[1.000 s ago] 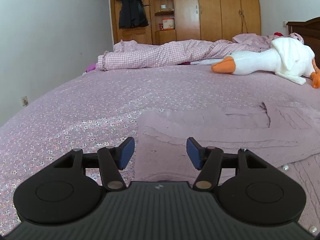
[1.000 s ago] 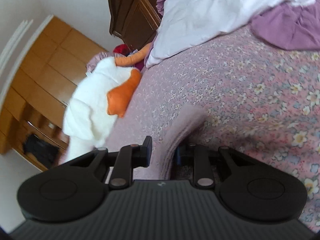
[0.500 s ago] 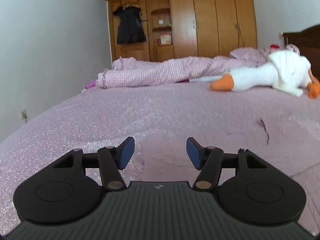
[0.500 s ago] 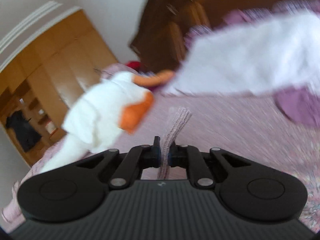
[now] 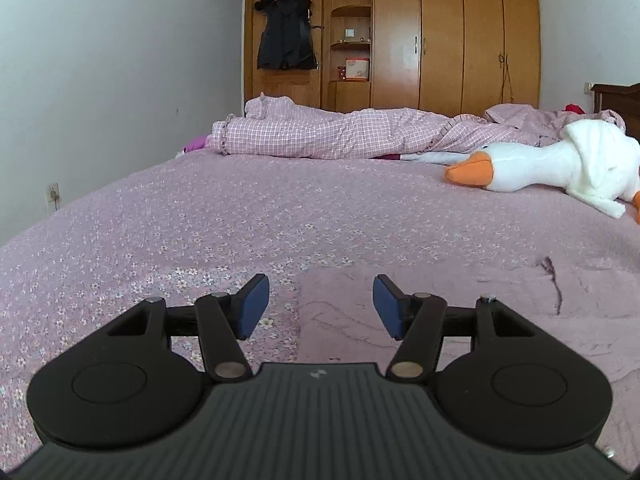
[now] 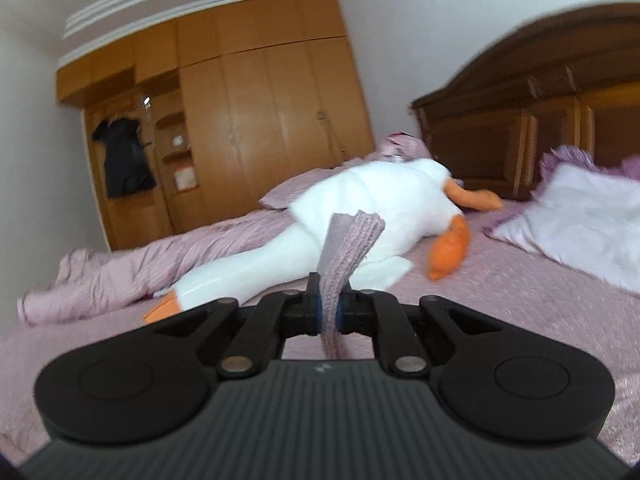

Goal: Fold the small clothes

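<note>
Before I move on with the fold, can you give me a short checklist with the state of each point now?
1. Right hand-held gripper shut on the knit garment: ok, a ribbed edge is pinched between the jaws and stands up past them.
2. Left hand-held gripper ready to grasp: ok, open, nothing between the pads.
3. Garment under the left hand-held gripper: ok, a flat part lies on the bed just ahead.
4. Space for the fold: ok, the plush goose lies farther back.
5. Garment lying smooth: cannot tell, the right view is blurred.
6. Grip depth on the edge: cannot tell.
</note>
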`<state>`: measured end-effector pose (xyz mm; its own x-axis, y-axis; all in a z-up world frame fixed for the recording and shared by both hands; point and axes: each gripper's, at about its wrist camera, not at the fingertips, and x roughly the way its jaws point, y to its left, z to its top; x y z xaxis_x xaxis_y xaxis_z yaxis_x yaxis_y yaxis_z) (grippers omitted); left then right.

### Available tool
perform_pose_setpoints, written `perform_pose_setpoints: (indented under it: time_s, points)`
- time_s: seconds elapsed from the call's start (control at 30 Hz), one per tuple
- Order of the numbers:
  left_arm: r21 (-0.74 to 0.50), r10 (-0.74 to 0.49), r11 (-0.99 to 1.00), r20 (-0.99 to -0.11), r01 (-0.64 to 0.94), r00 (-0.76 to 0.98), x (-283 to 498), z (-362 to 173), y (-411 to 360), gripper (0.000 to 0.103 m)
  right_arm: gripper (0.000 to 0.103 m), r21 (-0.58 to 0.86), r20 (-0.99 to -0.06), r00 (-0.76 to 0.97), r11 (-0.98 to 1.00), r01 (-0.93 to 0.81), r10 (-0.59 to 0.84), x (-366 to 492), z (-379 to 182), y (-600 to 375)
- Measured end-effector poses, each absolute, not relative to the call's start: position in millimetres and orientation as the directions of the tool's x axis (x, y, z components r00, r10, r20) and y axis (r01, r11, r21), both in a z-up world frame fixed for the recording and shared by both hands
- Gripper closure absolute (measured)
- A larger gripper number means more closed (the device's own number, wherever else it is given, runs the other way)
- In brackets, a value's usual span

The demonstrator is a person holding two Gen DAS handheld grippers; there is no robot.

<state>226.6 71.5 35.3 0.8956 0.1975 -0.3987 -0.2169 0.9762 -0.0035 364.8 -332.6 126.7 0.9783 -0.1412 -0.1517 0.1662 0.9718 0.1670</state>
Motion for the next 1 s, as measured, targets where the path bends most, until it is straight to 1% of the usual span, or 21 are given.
perform_pose_setpoints:
  time_s: [0.17, 0.3, 0.43, 0.57, 0.63, 0.7, 0.77, 0.8, 0.87, 1.0]
  points:
    - [0.031, 0.181, 0.983, -0.348, -0.182, 0.92, 221.6, 45.8, 61.9, 0.038, 0.093, 0.09, -0.15, 0.983, 0.989, 0.117, -0.102, 373.1, 148.8, -283.2]
    - [-0.015, 0.147, 0.987, -0.356, -0.163, 0.923, 221.4, 47.9, 65.9, 0.038, 0.093, 0.067, -0.143, 0.986, 0.993, 0.093, -0.082, 374.1, 166.6, -250.8]
    - [-0.084, 0.119, 0.984, -0.345, -0.157, 0.931, 220.0, 37.6, 78.4, 0.037, 0.093, 0.004, -0.136, 0.989, 0.998, 0.067, -0.066, 372.8, 183.7, -218.4]
    - [-0.043, 0.137, 0.986, -0.362, -0.163, 0.922, 222.2, 21.6, 85.4, 0.037, 0.093, -0.054, -0.114, 0.992, 0.997, 0.047, -0.053, 370.5, 197.8, -190.8]
    - [-0.054, 0.139, 0.984, -0.356, -0.169, 0.924, 221.1, 19.6, 89.6, 0.037, 0.093, -0.069, -0.105, 0.993, 0.997, 0.041, -0.048, 368.8, 203.4, -178.8]
    - [-0.076, 0.128, 0.983, -0.353, -0.165, 0.927, 218.9, 21.1, 94.8, 0.037, 0.093, -0.079, -0.1, 0.994, 0.996, 0.046, -0.053, 367.3, 205.9, -168.4]
    - [-0.082, 0.132, 0.982, -0.333, -0.169, 0.933, 215.5, 23.4, 99.9, 0.037, 0.093, -0.06, -0.088, 0.992, 0.995, 0.081, -0.086, 364.2, 203.3, -159.3]
    - [-0.088, 0.136, 0.981, -0.326, -0.173, 0.936, 214.2, 23.3, 103.1, 0.035, 0.093, -0.054, -0.093, 0.991, 0.994, 0.091, -0.095, 362.9, 200.6, -154.6]
    - [-0.102, 0.138, 0.978, -0.328, -0.181, 0.934, 212.1, 20.2, 110.5, 0.033, 0.093, -0.06, -0.096, 0.989, 0.993, 0.105, -0.111, 361.0, 194.5, -143.0]
    - [-0.12, 0.155, 0.971, -0.355, -0.209, 0.922, 212.7, 11.2, 120.8, 0.033, 0.093, -0.085, -0.099, 0.989, 0.992, 0.098, -0.107, 363.9, 188.9, -126.4]
